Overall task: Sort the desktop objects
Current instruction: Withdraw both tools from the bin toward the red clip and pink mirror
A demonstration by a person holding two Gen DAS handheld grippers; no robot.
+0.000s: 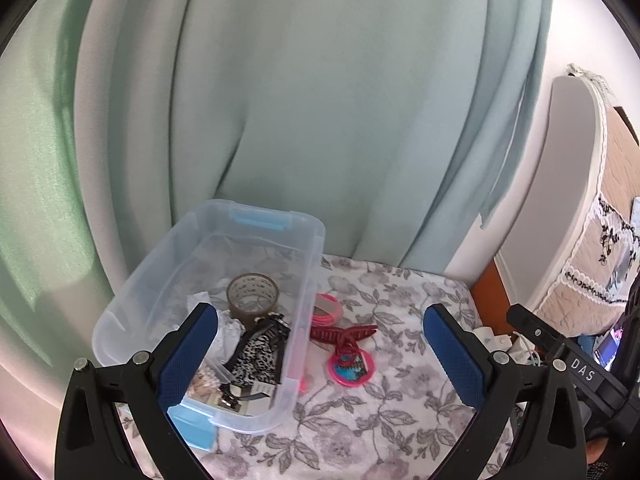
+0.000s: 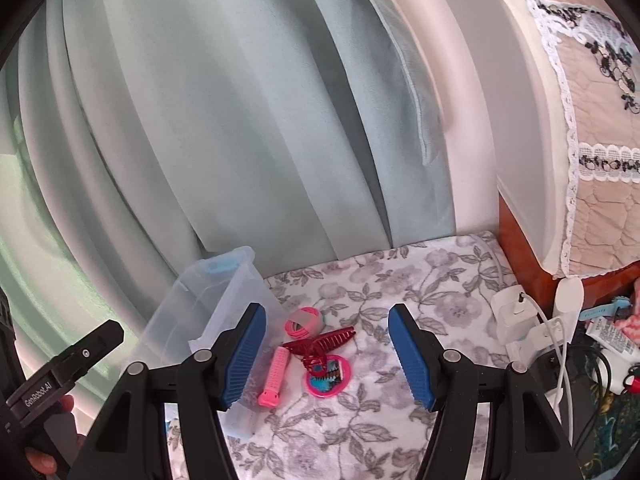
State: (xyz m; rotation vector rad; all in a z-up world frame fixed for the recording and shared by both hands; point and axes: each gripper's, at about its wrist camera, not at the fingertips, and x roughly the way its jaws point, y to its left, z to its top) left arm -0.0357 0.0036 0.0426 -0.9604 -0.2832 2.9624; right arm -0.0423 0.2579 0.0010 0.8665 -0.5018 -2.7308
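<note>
While both grippers' jaws gape empty, one clear bin (image 1: pixel 304 280), one tape roll (image 1: pixel 253 293), one red claw clip (image 2: pixel 324 342), one pink roller (image 2: pixel 274 378).

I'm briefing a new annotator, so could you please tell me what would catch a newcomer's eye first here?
Probably the bright cluster on the floral cloth: a dark red claw clip, a pink round mirror, a pink roller and pink coils. Left of them stands a clear bin already holding a tape roll and a leopard-print piece.

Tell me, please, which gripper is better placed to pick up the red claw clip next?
Right. The right gripper is open with the red claw clip lying between its fingers, while the left gripper sits partly over the clear bin.
</note>
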